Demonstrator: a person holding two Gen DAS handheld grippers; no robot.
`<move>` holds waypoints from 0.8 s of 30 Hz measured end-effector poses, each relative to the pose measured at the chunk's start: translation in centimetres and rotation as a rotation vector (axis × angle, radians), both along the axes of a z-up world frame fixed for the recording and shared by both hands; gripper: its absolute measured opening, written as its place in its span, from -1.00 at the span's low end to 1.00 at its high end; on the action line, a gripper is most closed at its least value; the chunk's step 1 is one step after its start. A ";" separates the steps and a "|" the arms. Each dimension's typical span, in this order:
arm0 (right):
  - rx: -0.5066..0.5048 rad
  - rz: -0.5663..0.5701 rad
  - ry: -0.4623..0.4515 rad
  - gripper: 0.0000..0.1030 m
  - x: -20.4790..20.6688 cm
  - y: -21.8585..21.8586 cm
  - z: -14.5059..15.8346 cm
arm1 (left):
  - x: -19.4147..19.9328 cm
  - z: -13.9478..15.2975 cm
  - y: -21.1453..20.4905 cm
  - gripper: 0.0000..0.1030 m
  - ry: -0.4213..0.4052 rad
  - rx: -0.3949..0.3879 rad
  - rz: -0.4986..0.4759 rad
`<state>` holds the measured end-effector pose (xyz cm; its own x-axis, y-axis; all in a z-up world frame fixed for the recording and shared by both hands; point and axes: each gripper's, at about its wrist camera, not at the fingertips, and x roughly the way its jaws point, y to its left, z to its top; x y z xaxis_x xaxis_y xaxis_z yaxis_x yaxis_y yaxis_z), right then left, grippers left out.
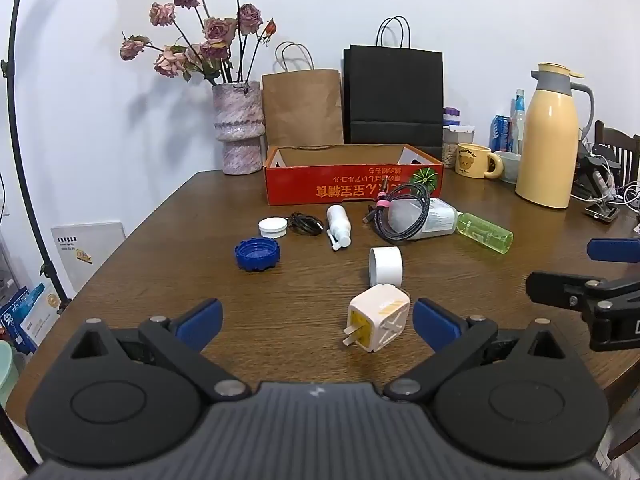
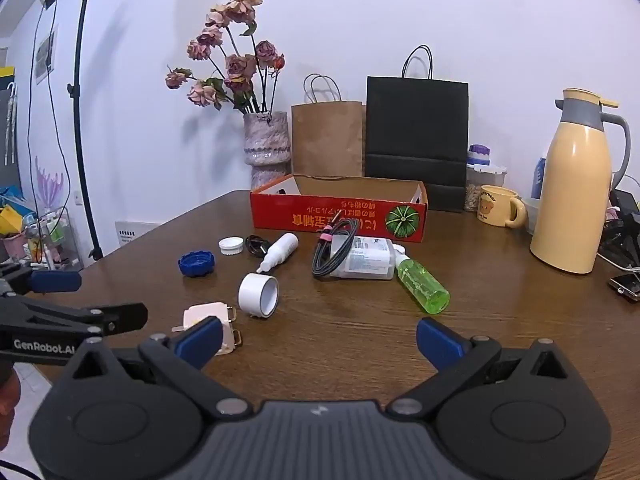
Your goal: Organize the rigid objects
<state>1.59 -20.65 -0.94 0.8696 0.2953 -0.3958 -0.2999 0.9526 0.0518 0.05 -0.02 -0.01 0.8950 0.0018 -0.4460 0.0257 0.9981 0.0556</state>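
My left gripper (image 1: 318, 326) is open and empty, low over the table, with a white and yellow plug adapter (image 1: 378, 322) just ahead between its fingers, nearer the right one. My right gripper (image 2: 320, 340) is open and empty; the adapter (image 2: 212, 318) lies by its left finger. Beyond lie a white tape roll (image 1: 385, 266), a blue cap (image 1: 257, 254), a white lid (image 1: 273, 227), a white dropper bottle (image 1: 339, 225), a coiled braided cable (image 1: 400, 212) on a clear bottle (image 1: 438, 218), and a green bottle (image 1: 484, 233). A red cardboard box (image 1: 352, 184) stands open behind them.
A vase of dried roses (image 1: 239, 128), a brown bag (image 1: 303, 106) and a black bag (image 1: 394, 96) stand at the back wall. A yellow mug (image 1: 476, 160), a yellow thermos (image 1: 552, 136) and cables sit at the right. The table edge runs along the left.
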 end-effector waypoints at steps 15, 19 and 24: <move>-0.001 0.000 -0.006 1.00 -0.1 -0.1 0.1 | -0.2 -0.1 0.3 1.00 -0.010 -0.018 0.008; -0.001 -0.001 -0.006 1.00 -0.2 -0.1 0.2 | -0.3 -0.1 0.4 1.00 -0.015 -0.018 0.007; -0.002 -0.001 -0.007 1.00 -0.2 -0.2 0.2 | -0.4 -0.1 0.4 1.00 -0.016 -0.019 0.011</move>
<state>1.41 -20.82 -0.74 0.8726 0.2938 -0.3901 -0.2994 0.9529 0.0479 -0.34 0.36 -0.13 0.9018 0.0034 -0.4321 0.0139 0.9992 0.0368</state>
